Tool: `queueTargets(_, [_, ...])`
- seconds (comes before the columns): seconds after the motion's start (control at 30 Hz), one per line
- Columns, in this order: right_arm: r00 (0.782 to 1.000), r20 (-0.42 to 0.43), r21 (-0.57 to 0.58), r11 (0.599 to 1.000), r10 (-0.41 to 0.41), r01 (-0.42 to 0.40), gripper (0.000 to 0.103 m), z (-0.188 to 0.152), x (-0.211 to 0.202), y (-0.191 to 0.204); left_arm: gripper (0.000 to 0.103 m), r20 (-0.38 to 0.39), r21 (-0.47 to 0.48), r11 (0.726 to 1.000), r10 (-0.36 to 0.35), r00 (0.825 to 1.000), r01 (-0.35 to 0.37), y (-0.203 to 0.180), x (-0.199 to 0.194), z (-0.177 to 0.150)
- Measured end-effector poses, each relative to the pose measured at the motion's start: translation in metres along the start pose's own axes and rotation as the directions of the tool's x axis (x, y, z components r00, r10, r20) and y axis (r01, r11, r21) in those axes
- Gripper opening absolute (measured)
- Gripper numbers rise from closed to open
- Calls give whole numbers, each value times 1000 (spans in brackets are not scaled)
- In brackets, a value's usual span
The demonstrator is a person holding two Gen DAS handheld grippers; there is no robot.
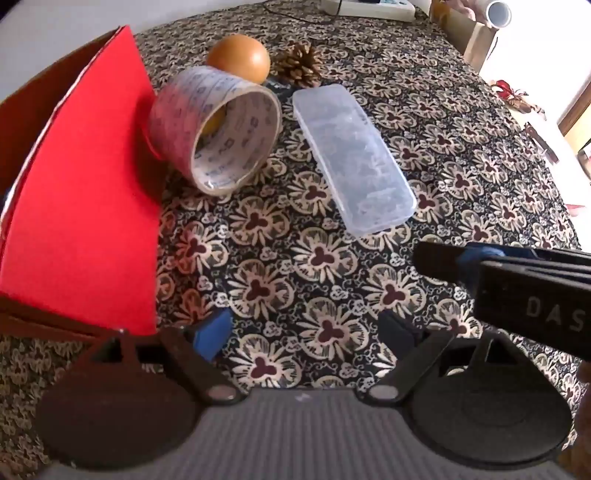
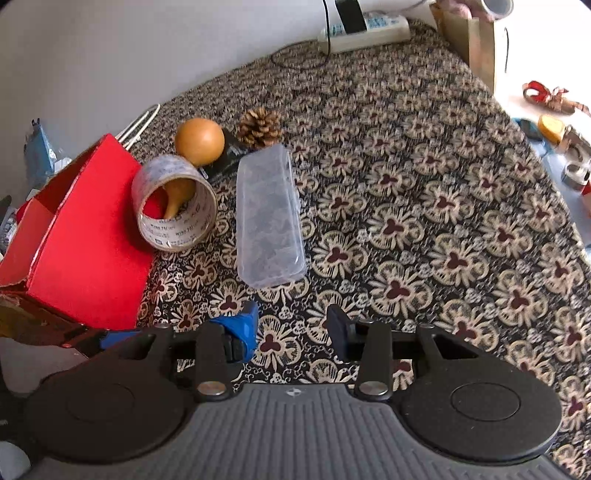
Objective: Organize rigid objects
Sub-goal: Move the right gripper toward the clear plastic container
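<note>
A clear plastic case lies on the patterned tablecloth. A roll of clear tape leans against an open red box. Behind it are a brown gourd and a pine cone. My left gripper is open and empty, low over the cloth beside the box. My right gripper is open and empty, just short of the case; its finger also shows in the left wrist view.
A white power strip with cables lies at the table's far edge by the wall. A cardboard box stands at the far right corner. Small items lie beyond the table's right edge. A dark flat object lies under the gourd.
</note>
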State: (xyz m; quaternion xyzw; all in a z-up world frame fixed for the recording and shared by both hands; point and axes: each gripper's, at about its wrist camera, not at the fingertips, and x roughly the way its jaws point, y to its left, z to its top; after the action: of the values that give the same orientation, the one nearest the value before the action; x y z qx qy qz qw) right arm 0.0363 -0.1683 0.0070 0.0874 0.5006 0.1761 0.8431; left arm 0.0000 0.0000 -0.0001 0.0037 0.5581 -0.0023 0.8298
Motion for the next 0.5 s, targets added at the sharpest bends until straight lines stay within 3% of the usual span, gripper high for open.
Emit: queueTargets(0.5, [1000,-17,18,1000,-14,14,25,3,-1,-4,91,-19,11,999,40,999,-40,-5,3,1])
